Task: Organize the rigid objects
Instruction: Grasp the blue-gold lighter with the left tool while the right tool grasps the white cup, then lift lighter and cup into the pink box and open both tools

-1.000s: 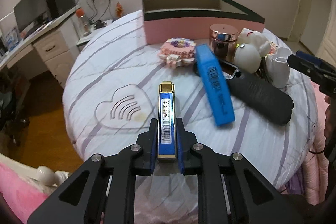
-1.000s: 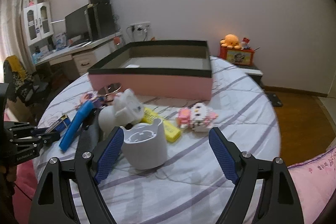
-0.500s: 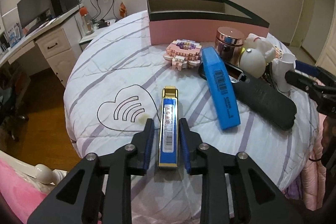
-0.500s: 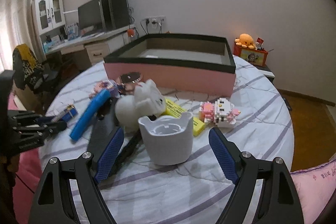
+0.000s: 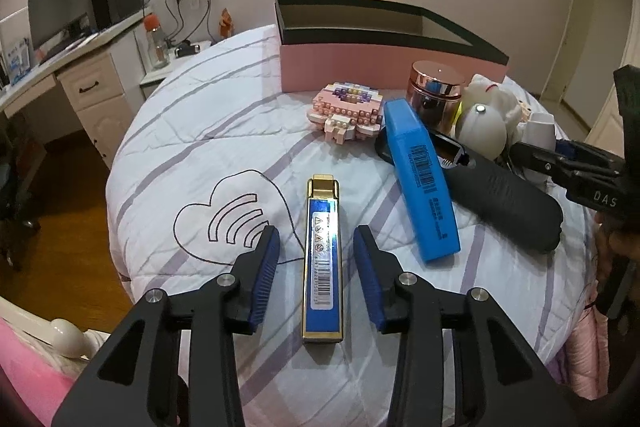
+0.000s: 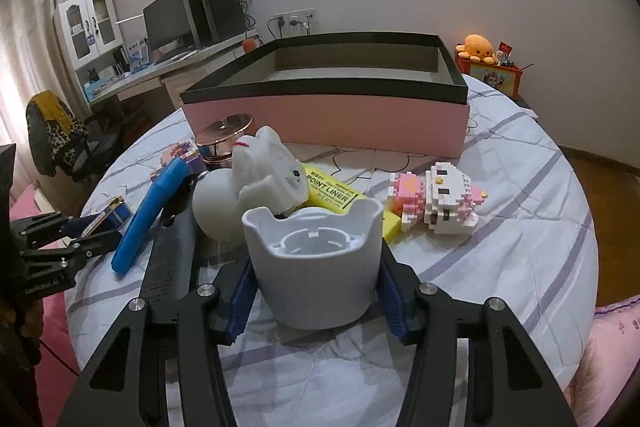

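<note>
**Nothing packed yet, all objects remain outside the box**

The pink box (image 6: 328,123) at 12 o'clock looks empty. The left gripper (image 5: 316,267) is released around the blue-gold bar (image 5: 323,259), not touching. The right gripper (image 6: 316,291) is closing on the white cup (image 6: 316,267), pads at its sides.

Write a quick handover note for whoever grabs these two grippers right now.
Left gripper: open, pads clear of the blue-and-gold lighter, which lies flat on the bedspread between them.
Right gripper: closing around the white cat-ear cup, pads at its sides; cup not yet lifted.
Pink box at the back looks empty from here.
Left: everything, including the blue marker, copper-lidded jar, both brick figures and cat figurine.
</note>
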A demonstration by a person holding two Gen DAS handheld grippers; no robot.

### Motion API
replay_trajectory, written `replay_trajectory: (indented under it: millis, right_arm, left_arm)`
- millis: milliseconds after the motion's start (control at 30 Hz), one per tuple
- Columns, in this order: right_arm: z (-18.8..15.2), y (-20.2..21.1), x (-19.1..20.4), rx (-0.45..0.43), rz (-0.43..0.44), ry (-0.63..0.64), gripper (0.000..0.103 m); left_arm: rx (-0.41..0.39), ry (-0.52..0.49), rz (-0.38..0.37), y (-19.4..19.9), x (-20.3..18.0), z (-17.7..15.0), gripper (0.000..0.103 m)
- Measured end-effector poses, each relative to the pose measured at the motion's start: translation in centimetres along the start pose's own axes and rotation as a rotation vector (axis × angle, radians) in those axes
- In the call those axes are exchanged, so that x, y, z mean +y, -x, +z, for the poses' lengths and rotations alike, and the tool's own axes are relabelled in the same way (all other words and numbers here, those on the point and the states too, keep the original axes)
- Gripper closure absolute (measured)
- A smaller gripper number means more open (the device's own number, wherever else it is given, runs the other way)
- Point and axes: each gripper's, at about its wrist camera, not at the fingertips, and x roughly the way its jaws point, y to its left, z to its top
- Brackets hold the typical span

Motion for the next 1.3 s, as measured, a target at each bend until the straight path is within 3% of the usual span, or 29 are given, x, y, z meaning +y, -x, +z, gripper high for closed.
replay_trajectory:
  millis: [100,367,767,867,1100,1300]
  right_arm:
    - [-0.1,0.2,0.2,0.001,-0.007,0.014,0.049]
    - [-0.5,1.9,-0.2,-0.013,-0.03,0.004,0.049]
    - [1.3,6.0,-0.1,-0.127,-0.066,0.009,0.049]
    - [1.7,6.4,0.1,-0.137,-0.057,0.02,0.049]
    - [1.3,5.7,-0.1,-0.116,-0.048,0.013,0.049]
    - [1.4,5.7,-0.2,-0.122,-0.039,0.002,0.049]
  left_arm:
    - [-0.002,0.001,0.007,0.3,0.0,-0.1,0.088]
    - [-0.001,-0.011,0.003,1.3,-0.3,-0.2,0.088]
    - [-0.109,-0.042,0.031,4.7,-1.3,1.9,0.088]
    - [-0.067,-0.041,0.012,3.5,-1.3,1.9,0.088]
    - [-0.082,0.02,-0.041,3.6,-0.4,1.0,0.088]
    - [-0.068,0.002,-0.011,2.7,-0.9,0.8,0.088]
